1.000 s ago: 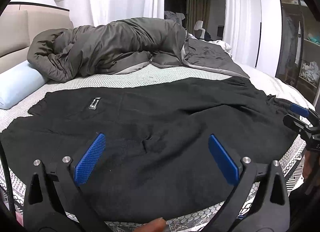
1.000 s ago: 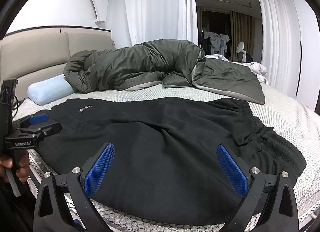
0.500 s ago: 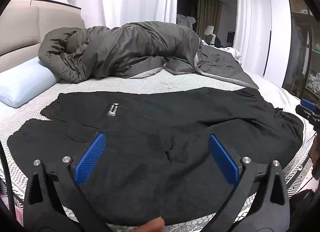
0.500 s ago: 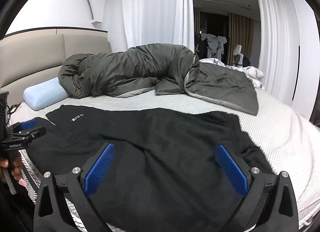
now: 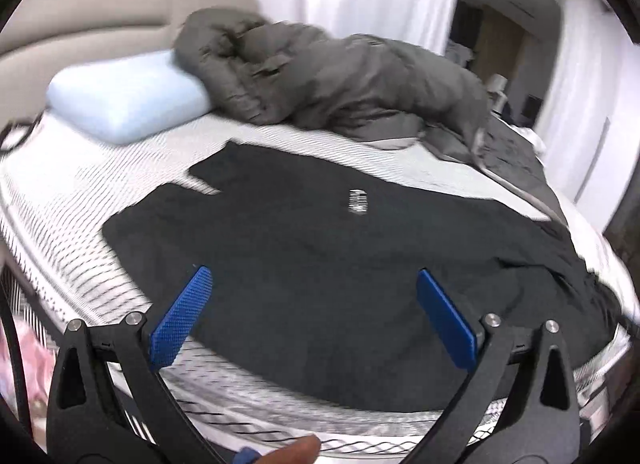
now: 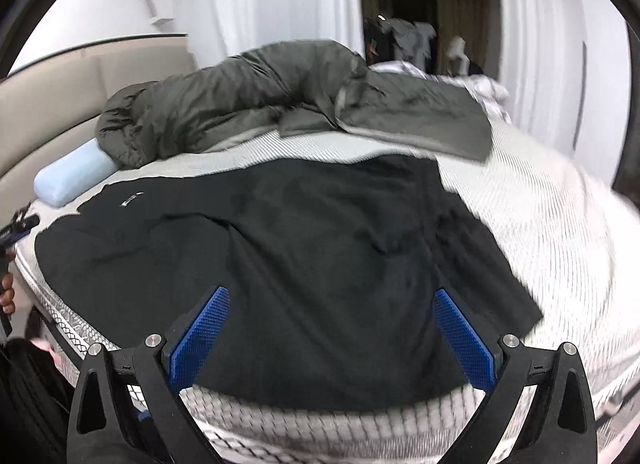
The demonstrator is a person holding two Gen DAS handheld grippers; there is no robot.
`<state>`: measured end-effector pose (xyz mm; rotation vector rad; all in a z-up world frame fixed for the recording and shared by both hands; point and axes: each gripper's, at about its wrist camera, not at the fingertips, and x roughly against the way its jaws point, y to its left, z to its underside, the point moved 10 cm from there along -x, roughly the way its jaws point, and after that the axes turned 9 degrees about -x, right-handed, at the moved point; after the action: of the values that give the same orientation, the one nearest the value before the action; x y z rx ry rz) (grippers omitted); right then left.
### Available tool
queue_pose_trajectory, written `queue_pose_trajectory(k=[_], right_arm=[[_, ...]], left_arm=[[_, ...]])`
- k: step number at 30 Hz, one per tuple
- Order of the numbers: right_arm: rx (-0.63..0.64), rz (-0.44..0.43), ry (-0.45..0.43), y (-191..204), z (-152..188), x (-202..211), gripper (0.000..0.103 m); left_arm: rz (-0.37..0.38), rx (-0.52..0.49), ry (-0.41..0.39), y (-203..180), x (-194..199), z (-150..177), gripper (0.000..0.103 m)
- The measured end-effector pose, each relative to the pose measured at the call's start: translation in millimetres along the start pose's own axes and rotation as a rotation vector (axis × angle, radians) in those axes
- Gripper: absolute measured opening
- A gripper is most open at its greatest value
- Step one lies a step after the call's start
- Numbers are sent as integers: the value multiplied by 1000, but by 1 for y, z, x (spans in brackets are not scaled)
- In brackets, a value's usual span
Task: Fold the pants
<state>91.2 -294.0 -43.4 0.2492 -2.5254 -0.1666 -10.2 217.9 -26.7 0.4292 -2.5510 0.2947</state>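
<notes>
Black pants (image 5: 328, 256) lie spread flat across the near half of the bed, legs toward the left, waistband toward the right. A small white label (image 5: 357, 201) shows on the far leg. My left gripper (image 5: 312, 316) hovers open above the near edge by the leg ends, nothing between its blue pads. In the right wrist view the same pants (image 6: 304, 264) fill the middle, and my right gripper (image 6: 330, 338) stands open over the waist end. The left gripper (image 6: 16, 225) appears small at that view's left edge, with a hand below it.
A rumpled dark grey duvet (image 5: 340, 79) lies along the far side of the bed. A pale blue pillow (image 5: 124, 99) rests by the beige headboard (image 5: 80, 35). The patterned white mattress (image 6: 560, 232) shows around the pants. White curtains hang behind.
Both views have swung apart: the left gripper moved left toward the leg ends, the right gripper moved right toward the waistband. The pants have not moved. Both grippers stayed open.
</notes>
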Motion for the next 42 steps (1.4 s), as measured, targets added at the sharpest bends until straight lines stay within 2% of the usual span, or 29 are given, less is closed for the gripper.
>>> queue_pose_trajectory(k=[2,7,9,12,18,19,20,21,22,24,25,30,34,35,36,37,39,42], right_arm=[[-64,-13,47,-15,12,-4,103],[-136,-10,42,-41,18,1,99],[-161,-2,39,-51,19,3,99],[-182,16,41,-63,20,4,99],[-219,28,56,-76,25,-1,99],[-223,25,57,-77,25,-2,99],[-229,22,57,-78,25,-3,99],[-238,17,58,-79,25,-5,99],[-251,12,61,-81,25,-7,99],[-276,10,61,-84,24,-8,99],[-287,9,60,-86,24,-8,99],[-376,-48,63,-96,18,-17,99],[-410,-31,79,-100,6,-40,81],[-433,-24,82,-103,3,-44,64],[-463,-1,81,-109,0,-45,32],[-476,0,85,-110,-1,-43,25],[-443,-6,78,-110,1,-31,19],[-403,1,85,-108,16,-11,19]], left_arm=[[-1,62,29,27,-4,3,89],[6,211,106,87,-15,24,71],[21,261,137,105,-19,38,67],[29,307,183,117,-31,55,61],[31,343,211,122,-59,61,61],[26,340,202,119,-61,57,57],[17,333,182,122,-63,51,48],[9,333,176,120,-66,45,26],[1,338,175,119,-69,39,12],[5,359,151,121,-74,29,3],[3,370,141,121,-75,25,1],[-9,348,90,118,-70,13,1],[-11,354,92,118,-63,15,1],[-12,357,93,119,-61,17,1],[-13,363,94,119,-59,19,1],[-14,364,91,121,-51,24,1],[-21,355,85,122,-43,29,1],[-29,338,96,125,-36,40,1]])
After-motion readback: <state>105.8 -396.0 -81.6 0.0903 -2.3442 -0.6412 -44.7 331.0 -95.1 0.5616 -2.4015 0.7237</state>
